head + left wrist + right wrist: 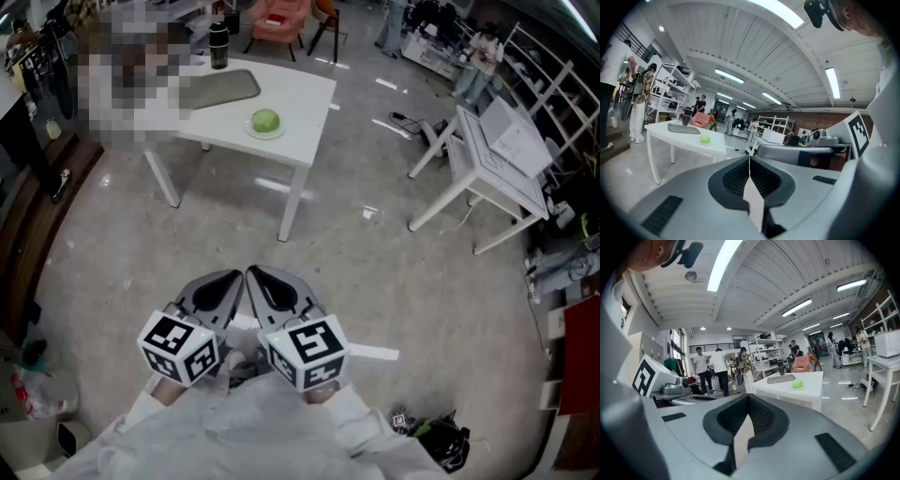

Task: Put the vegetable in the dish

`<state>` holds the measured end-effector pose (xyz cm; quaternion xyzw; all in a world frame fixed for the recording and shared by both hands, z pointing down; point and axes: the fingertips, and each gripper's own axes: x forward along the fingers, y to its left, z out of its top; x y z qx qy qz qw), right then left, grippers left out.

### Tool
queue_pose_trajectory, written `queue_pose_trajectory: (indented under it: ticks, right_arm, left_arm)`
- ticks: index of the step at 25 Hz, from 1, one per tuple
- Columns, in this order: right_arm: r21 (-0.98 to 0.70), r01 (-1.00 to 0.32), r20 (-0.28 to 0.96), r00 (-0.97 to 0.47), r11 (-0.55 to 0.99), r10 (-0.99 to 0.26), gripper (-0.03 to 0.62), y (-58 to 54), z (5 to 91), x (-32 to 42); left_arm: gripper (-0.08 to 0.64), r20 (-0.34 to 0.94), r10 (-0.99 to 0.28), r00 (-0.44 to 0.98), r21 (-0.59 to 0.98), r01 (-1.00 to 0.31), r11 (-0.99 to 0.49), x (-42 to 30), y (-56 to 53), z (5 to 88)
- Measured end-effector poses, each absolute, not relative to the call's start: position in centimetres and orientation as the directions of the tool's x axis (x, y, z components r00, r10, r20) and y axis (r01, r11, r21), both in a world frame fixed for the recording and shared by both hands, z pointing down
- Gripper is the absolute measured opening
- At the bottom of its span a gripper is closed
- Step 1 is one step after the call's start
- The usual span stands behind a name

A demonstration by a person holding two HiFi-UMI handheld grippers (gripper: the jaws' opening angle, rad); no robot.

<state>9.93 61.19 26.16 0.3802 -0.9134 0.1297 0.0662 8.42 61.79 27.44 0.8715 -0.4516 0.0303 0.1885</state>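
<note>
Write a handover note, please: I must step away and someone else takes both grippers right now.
Left gripper: shut, empty, held close to the body.
Right gripper: shut, empty, right beside the left.
Things: the vegetable lies on a small dish near the front edge of the table, which stands some way off across the floor. A grey tray and a bottle are behind it.
Done: the vegetable looks to be in the dish already.
Left: probably nothing. If the tray is the intended dish, walk over and move the vegetable there.
</note>
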Motion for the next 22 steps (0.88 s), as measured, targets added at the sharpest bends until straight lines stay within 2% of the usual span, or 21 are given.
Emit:
queue_pose_trajectory:
  ticks: [5,16,22]
  right_arm:
    - [-0.204,-0.698,0.222,-0.716,0.687,-0.662,0.015,61.3,26.0,10.8]
    - [-0.191,-0.749,0.186,-0.663,0.635,-0.726,0.015,57.2,26.8,16.9]
    - [-0.245,-0.722,0.212,-0.691,0.647,-0.691,0.015,55.1,28.2,15.4]
  left_arm:
    - [0.014,0.206,-0.78,0.591,0.328,-0.793,-0.514,9.2,61.1,27.1]
    - [0.014,0.219,-0.815,0.537,0.332,-0.826,-0.455,11.5,58.5,28.4]
    - [0.014,0.226,-0.804,0.55,0.394,-0.807,-0.44,10.5,56.5,29.3]
